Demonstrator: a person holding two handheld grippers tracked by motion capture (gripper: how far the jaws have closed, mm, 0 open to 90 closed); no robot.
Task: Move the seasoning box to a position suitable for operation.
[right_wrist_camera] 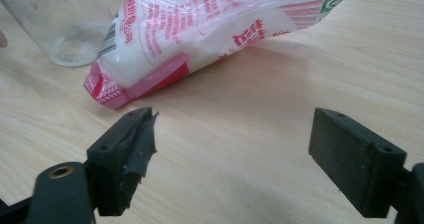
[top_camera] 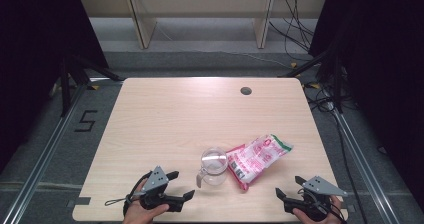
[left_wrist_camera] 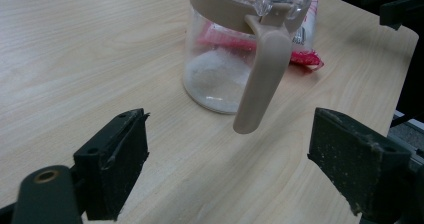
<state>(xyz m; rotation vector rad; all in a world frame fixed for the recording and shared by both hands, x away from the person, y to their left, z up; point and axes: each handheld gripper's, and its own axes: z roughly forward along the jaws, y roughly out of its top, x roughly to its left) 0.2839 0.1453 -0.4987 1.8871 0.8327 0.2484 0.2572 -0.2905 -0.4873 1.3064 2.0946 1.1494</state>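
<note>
Both grippers sit at the near edge of the table (top_camera: 165, 109), each held in a hand. On the left, the left gripper (top_camera: 177, 185) has its jaws wide apart with nothing between them, pointing at the jar (top_camera: 214, 166), whose beige handle (left_wrist_camera: 260, 74) faces it. Touching the jar's right side lies the red-and-white bag (top_camera: 257, 158). Farther right, the right gripper (top_camera: 289, 186) is also spread and empty, near the bag's near end.

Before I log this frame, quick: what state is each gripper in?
Left gripper: open, holding nothing, aimed at the jar's handle.
Right gripper: open, holding nothing, aimed at the bag.
</note>
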